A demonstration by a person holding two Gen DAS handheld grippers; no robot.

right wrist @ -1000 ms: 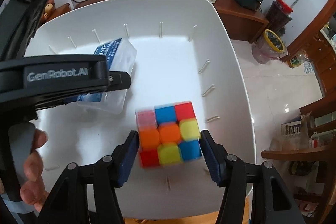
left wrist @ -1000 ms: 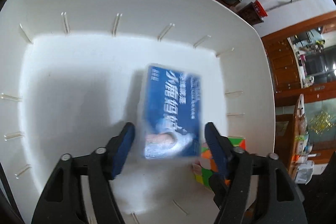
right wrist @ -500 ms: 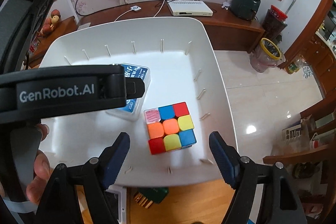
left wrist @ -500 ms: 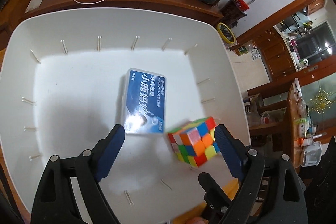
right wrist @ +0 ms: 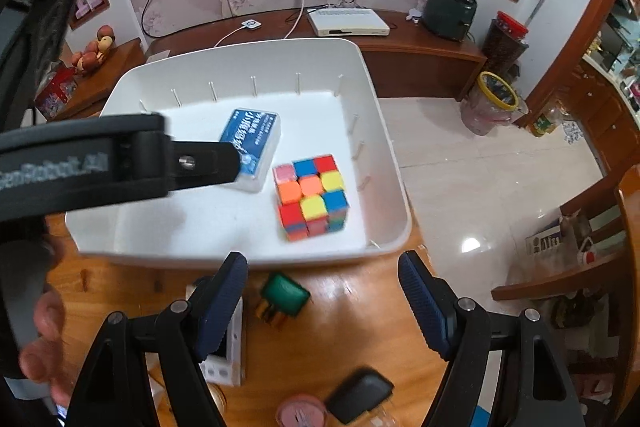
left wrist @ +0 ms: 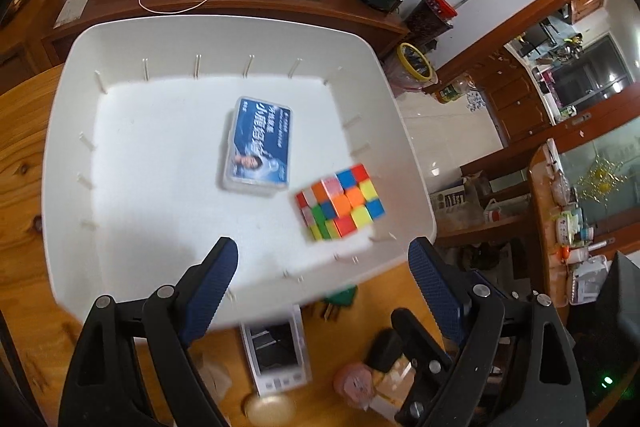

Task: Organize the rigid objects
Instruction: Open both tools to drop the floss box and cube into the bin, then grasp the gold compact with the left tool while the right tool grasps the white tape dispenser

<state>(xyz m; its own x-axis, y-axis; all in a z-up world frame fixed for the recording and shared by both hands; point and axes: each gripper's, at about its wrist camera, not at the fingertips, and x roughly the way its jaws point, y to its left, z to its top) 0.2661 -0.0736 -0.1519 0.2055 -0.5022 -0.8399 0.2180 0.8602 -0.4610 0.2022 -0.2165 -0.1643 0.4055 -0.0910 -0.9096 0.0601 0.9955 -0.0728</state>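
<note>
A white bin (left wrist: 64, 131) (right wrist: 384, 131) sits on a wooden table. Inside lie a clear box with a blue label (left wrist: 258, 147) (right wrist: 252, 143) and a multicoloured puzzle cube (left wrist: 340, 203) (right wrist: 312, 199), side by side and apart. My left gripper (left wrist: 324, 287) is open and empty above the bin's near edge. My right gripper (right wrist: 322, 301) is open and empty over the table in front of the bin. The left gripper's body crosses the right wrist view and hides part of the box.
On the table before the bin lie a green plug (right wrist: 284, 295) (left wrist: 338, 301), a white device with a screen (left wrist: 276, 351), a black object (right wrist: 358, 397), a pink round item (right wrist: 302, 411) and a gold oval (left wrist: 270, 409). A wooden cabinet (right wrist: 400, 39) stands behind.
Both grippers have let go and drawn back up out of the bin, jaws wide. The box and the cube now rest on the bin floor.
</note>
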